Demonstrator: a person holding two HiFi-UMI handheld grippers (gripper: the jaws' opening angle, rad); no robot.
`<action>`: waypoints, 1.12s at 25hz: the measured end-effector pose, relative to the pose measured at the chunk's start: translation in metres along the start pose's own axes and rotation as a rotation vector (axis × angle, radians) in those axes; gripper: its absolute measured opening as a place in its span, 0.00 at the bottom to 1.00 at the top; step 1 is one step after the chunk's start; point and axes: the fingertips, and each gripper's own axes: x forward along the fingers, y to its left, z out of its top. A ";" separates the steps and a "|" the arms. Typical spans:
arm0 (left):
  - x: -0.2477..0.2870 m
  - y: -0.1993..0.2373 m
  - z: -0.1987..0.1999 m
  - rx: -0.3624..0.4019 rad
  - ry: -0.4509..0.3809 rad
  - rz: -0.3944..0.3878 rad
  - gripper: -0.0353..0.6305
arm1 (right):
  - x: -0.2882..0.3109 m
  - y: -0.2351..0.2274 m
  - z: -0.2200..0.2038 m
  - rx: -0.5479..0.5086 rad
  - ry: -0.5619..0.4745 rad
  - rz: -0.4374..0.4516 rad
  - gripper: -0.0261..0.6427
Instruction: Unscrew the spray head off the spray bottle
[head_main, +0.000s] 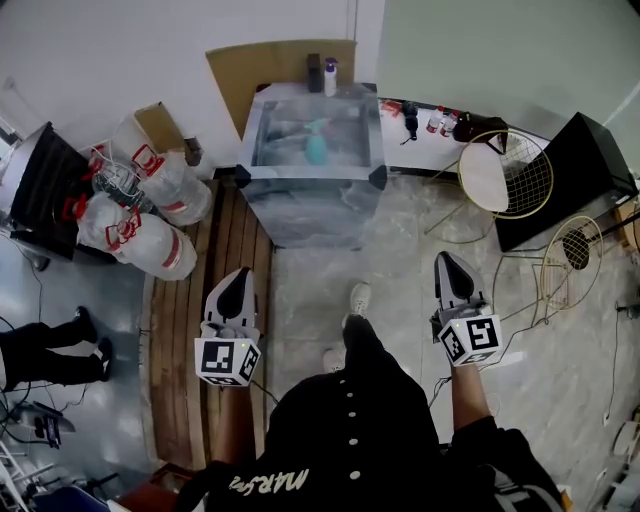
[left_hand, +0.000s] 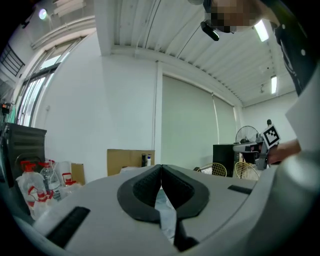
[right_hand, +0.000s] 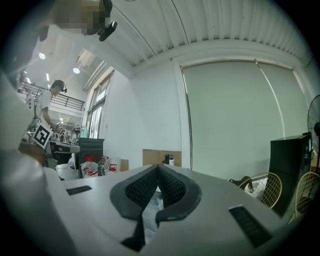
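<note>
We haven't started yet. Our left tongs (head_main: 238, 276) are closed tip to tip with nothing in them, held low beside the body. The teal spray bottle (head_main: 316, 148) sits on the bench (head_main: 372, 176) straight ahead, well apart from both tools. Its spray head (head_main: 314, 126) looks to be still on, but it's too small there to be sure. Our right tongs (head_main: 447, 262) are also closed and empty. Left to do: reach the bench, grip bottle, grip head, unscrew, lift off.
</note>
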 end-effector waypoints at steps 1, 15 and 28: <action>0.005 0.000 0.002 0.006 -0.006 -0.011 0.09 | 0.006 -0.001 -0.001 -0.001 0.003 0.002 0.06; 0.095 0.030 -0.007 0.012 0.043 -0.001 0.09 | 0.117 -0.037 -0.012 0.007 0.027 0.073 0.06; 0.232 0.062 0.013 -0.005 0.069 0.046 0.09 | 0.249 -0.108 0.001 0.000 0.044 0.148 0.06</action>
